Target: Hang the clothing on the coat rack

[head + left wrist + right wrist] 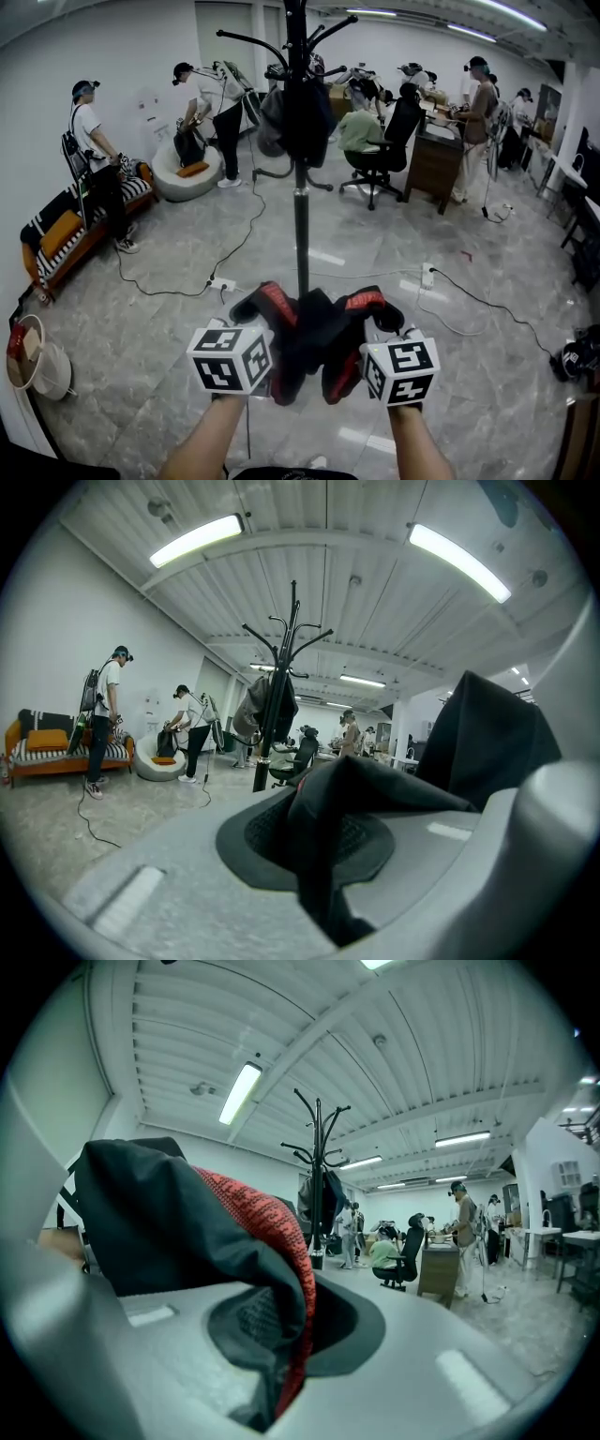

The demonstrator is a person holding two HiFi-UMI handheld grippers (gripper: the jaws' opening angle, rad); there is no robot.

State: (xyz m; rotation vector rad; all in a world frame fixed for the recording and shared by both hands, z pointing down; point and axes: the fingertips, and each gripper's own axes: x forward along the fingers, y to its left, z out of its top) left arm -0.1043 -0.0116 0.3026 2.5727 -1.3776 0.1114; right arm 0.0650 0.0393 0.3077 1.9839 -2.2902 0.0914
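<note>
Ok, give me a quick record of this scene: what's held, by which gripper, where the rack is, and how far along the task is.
Held item: black garment with red trim
Left gripper: shut on the garment's black fabric
Right gripper: shut on the garment's red-trimmed edge
Coat rack: upright, straight ahead, beyond the garment
On the rack: dark clothing hangs near the top
Task status: garment not yet on a hook
</note>
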